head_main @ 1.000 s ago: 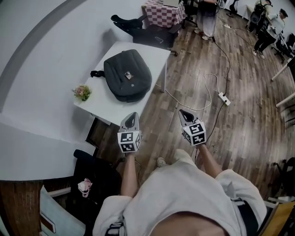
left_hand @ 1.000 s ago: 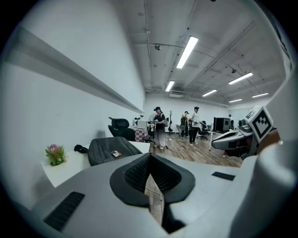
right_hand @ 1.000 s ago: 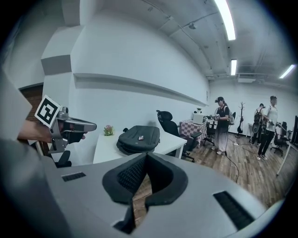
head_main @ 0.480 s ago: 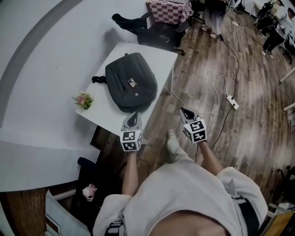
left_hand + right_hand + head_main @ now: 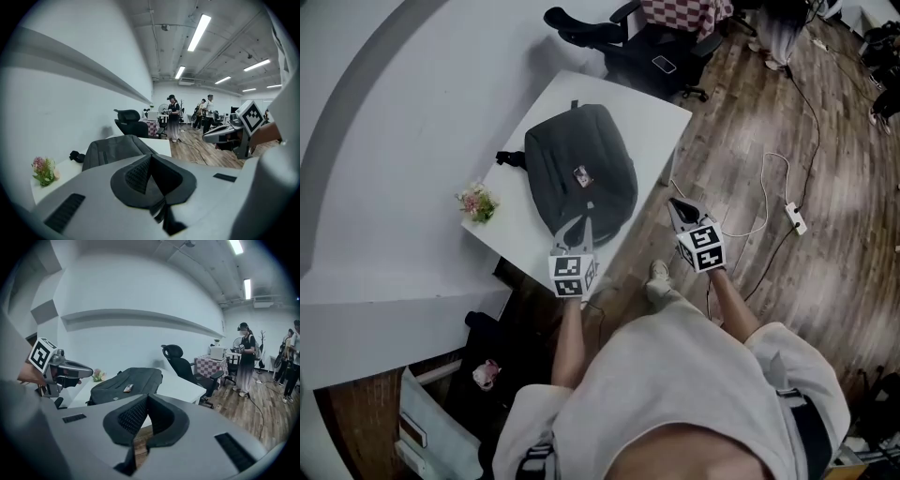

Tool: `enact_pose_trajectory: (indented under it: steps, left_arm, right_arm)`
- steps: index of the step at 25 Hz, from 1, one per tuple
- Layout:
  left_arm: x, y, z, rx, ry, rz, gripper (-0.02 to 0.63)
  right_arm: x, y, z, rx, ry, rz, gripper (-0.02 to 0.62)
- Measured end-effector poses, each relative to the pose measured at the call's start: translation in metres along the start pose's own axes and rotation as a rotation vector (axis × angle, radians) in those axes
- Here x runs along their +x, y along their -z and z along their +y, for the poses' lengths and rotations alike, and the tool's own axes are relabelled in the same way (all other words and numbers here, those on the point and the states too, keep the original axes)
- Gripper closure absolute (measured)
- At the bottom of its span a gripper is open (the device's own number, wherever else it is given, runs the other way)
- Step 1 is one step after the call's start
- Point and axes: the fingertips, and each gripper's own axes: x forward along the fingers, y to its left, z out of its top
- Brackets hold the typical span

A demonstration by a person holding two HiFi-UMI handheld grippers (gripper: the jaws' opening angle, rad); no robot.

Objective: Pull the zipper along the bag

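Note:
A dark grey backpack [image 5: 581, 173] lies flat on a white table [image 5: 661, 117], a small tag on its top face. My left gripper [image 5: 577, 223] is shut and empty, its tips over the bag's near end. My right gripper [image 5: 676, 204] is also shut and empty, held above the floor just off the table's right edge. In the left gripper view the shut jaws [image 5: 149, 160] point at the backpack [image 5: 110, 150]. The right gripper view shows its shut jaws [image 5: 146, 400] before the backpack [image 5: 126, 382], which lies some way ahead. No zipper pull can be made out.
A small bunch of flowers [image 5: 477, 202] sits at the table's left edge. A black office chair [image 5: 623, 42] stands beyond the table. A power strip [image 5: 794, 217] and cable lie on the wooden floor to the right. People stand far off [image 5: 245, 357].
The view has closed in on the table. Both grippers have come forward; the left one has gone from short of the table to over the bag's near end.

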Motion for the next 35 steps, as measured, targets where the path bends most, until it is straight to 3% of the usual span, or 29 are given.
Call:
enact_pose_trajectory:
  steps: [10,20,28,30,32,35]
  left_arm:
    - [0.049,0.013,0.005,0.087,-0.011,0.111,0.580]
    - [0.057,0.060,-0.019,0.418,0.191,0.303,0.580]
    - [0.064,0.090,-0.024,0.507,0.343,0.344,0.577]
    - [0.065,0.097,-0.027,0.530,0.381,0.354,0.533]
    - [0.068,0.105,-0.027,0.562,0.407,0.369,0.434]
    - [0.072,0.118,-0.027,0.603,0.434,0.398,0.419]
  right_arm:
    - [0.073,0.002,-0.029,-0.001,-0.116,0.046,0.581]
    - [0.103,0.031,-0.028,0.016,-0.158,0.117,0.581]
    - [0.116,0.049,-0.016,0.016,-0.149,0.162,0.581]
    - [0.120,0.052,-0.013,-0.010,-0.157,0.182,0.581]
    - [0.124,0.053,-0.012,-0.039,-0.160,0.184,0.581]
    - [0.130,0.053,-0.011,-0.055,-0.158,0.174,0.581]
